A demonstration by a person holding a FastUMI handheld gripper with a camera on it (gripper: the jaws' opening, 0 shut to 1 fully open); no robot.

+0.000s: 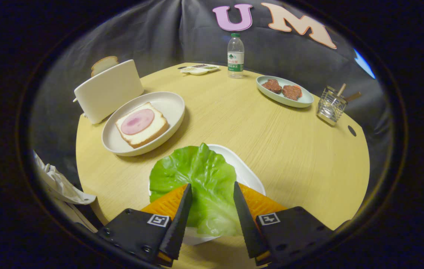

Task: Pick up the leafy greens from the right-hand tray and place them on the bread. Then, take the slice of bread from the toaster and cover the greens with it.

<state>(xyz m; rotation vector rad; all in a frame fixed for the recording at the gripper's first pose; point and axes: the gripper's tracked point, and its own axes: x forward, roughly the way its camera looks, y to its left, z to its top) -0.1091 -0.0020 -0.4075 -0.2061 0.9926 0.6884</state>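
A green lettuce leaf (197, 175) lies on a white tray (248, 172) at the near edge of the round wooden table. My gripper (212, 185) is open, its two fingers straddling the near half of the leaf without pressing on it. Beyond the leaf to the left, a white oval plate (171, 102) carries a slice of bread (154, 131) topped with a round of pink ham (137, 121). Behind that plate stands a white toaster (109, 89) with another bread slice (103, 64) sticking out of its top.
At the far right sits a pale green plate (303, 101) with two meat patties. A water bottle (235, 56) and a small divided dish (199, 68) stand at the back. A wire basket (331, 106) is at the right edge, and crumpled cloth (58, 183) hangs off the left.
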